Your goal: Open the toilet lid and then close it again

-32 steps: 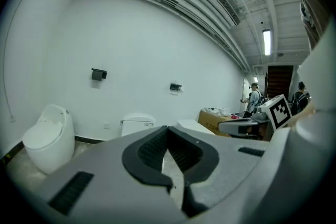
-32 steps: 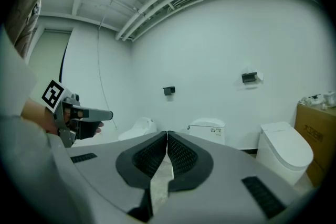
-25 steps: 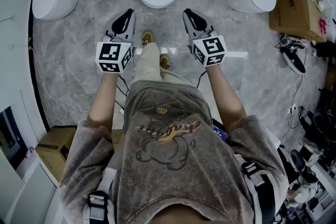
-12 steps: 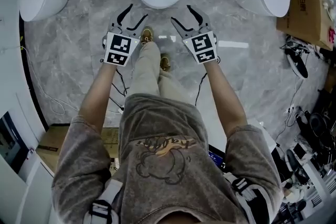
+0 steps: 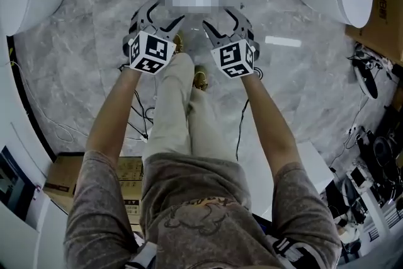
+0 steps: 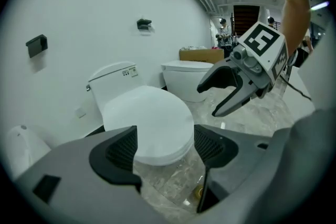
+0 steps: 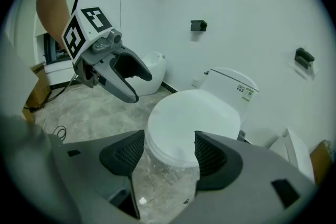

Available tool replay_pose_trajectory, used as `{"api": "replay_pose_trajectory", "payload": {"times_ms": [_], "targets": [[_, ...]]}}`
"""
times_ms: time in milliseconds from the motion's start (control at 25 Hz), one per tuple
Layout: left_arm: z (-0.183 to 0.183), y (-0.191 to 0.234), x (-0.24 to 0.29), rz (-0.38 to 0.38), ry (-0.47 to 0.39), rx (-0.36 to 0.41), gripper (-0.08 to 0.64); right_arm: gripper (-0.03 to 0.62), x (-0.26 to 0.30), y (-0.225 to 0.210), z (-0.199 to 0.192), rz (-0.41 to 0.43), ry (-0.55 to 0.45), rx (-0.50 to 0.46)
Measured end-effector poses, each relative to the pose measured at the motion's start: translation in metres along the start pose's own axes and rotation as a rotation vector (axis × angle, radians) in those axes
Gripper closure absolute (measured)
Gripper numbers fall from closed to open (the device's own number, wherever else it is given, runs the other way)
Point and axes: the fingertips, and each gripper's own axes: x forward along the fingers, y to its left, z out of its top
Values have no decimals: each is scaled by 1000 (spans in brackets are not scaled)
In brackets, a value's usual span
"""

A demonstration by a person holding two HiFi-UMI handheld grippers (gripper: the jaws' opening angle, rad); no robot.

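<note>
Entry: approach to the lid, opening step not yet begun.

The toilet lid (image 6: 149, 120) is down, flat on the seat. In the head view it sits at the top centre of the frame, under a mosaic patch. Its long axis runs up and down that frame: the hinge end lies at the tank (image 6: 113, 78), far from me, and the rounded front edge is on my side.

The left gripper (image 5: 162, 16) and the right gripper (image 5: 218, 19) hang just below that front edge, one to each side of the centre line, both tilted downward. I cannot pick either one as nearer, since they look level with each other.

Jaws: both pairs have just been opening and now stand spread wide, pinching nothing. In the left gripper view the front curve of the lid shows in the gap between the pads. It lies beyond them, with bare marble floor (image 6: 173, 186) below, so there is no contact. The right gripper view reads the same, mirrored, with the lid ahead and slightly above the pads.

Judgement: the move turns on the front rim. It lies ahead of both sets of jaws, so a jaw tip has to get under that edge from the front and swing it up toward the tank. Coming in from the side would meet only the curved flank of the lid.
</note>
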Motion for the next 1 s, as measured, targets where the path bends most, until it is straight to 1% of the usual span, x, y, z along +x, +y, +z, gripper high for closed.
{"api": "replay_pose_trajectory", "payload": {"times_ms": [160,280,440,600,760,880,1000], "targets": [[-35,1,52,15,24,68,206,300,48,-9,-30,-38,12,-52],[-53,4,77,59,34,95,183,299,72,-9,-47,-44,31,-87],[-70,7,92,125,37,139,166,299,91,-3,-56,-87,24,-160],[-75,3,99,160,30,176,158,299,100,3,-59,-119,11,-162],[-76,2,106,166,28,164,158,301,104,5,-60,-133,1,-133],[-77,2,106,154,29,130,158,301,106,1,-58,-136,-10,-96],[-80,2,107,138,37,91,158,301,106,-1,-58,-121,-12,-68]]}}
